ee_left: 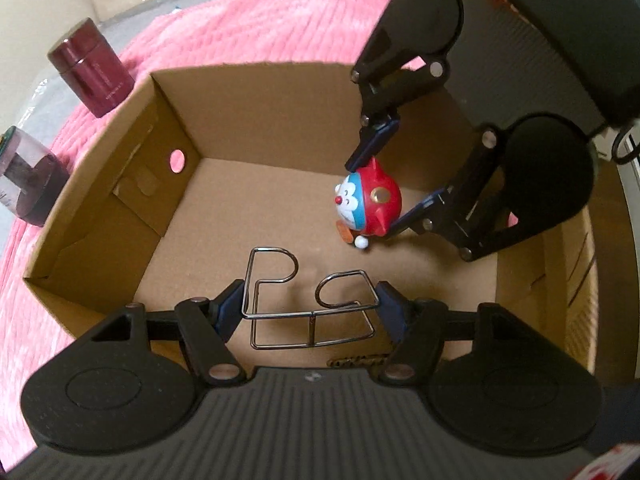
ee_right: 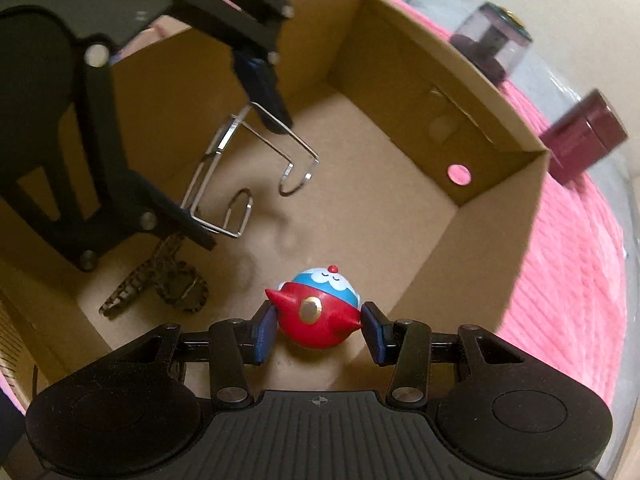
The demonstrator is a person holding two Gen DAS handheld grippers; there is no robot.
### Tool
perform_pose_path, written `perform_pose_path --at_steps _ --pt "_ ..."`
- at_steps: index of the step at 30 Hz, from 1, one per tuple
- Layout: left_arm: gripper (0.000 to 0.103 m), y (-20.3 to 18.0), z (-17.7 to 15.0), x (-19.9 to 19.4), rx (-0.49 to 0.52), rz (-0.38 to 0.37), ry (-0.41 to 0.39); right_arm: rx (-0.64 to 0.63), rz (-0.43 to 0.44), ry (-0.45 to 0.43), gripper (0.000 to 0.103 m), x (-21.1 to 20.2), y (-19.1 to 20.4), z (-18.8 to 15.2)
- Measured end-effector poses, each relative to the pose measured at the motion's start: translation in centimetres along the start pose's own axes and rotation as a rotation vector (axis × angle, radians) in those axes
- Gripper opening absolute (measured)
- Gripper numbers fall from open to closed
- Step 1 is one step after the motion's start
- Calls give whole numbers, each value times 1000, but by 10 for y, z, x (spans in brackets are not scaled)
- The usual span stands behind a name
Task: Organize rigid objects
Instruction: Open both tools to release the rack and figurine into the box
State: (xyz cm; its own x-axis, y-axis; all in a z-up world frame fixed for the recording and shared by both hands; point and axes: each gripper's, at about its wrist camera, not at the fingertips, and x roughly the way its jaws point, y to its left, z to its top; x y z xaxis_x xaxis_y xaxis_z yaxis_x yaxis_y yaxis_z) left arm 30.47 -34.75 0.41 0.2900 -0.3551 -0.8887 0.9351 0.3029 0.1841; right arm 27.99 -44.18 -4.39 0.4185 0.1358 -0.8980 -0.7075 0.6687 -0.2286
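- So we had both grippers down inside the cardboard box [ee_left: 100,216] at this point, each one carrying something.
- Our left gripper [ee_left: 310,304] was clamped on the wire rack [ee_left: 308,300], a bent metal thing with two hook loops, pads pressing on its two sides. Going by the shadow under it in the right wrist view, we'd say it hung a bit above the box floor, not resting on it.
- Our right gripper [ee_right: 320,328] was closed on the little red and blue toy figure [ee_right: 320,312], one pad on each side of its round body. It sat low over the box floor, but we couldn't tell whether it was touching the cardboard.
- Already lying in the box: a dark, patterned, clip-looking thing [ee_right: 160,280], on the floor near the left gripper. Too blurry for us to name it properly.
- Still outside on the pink blanket [ee_left: 240,20]: a dark red canister [ee_left: 90,68] and a clear-topped jar [ee_left: 28,176], both standing just beside the box wall.
- Our guess on progress: roughly halfway. One item was in, two were about to be let go inside the box, and the two containers outside probably still needed collecting, if they counted as part of the job.
- What was left right then, we figured: set the rack and the toy down clear of each other and release.
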Motion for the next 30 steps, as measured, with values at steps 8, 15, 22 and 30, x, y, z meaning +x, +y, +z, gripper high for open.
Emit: perform_pose_path --at_steps 8,15,22,30 --pt "65 0 4 21 24 -2 55 -65 -3 38 43 10 5 5" --pt "66 2 7 24 32 1 75 -116 -16 46 43 10 11 11" --pt "67 0 5 14 14 11 45 -132 -27 27 43 15 15 11" --pt "68 7 -7 -5 -25 36 -12 -148 -14 37 43 15 20 10"
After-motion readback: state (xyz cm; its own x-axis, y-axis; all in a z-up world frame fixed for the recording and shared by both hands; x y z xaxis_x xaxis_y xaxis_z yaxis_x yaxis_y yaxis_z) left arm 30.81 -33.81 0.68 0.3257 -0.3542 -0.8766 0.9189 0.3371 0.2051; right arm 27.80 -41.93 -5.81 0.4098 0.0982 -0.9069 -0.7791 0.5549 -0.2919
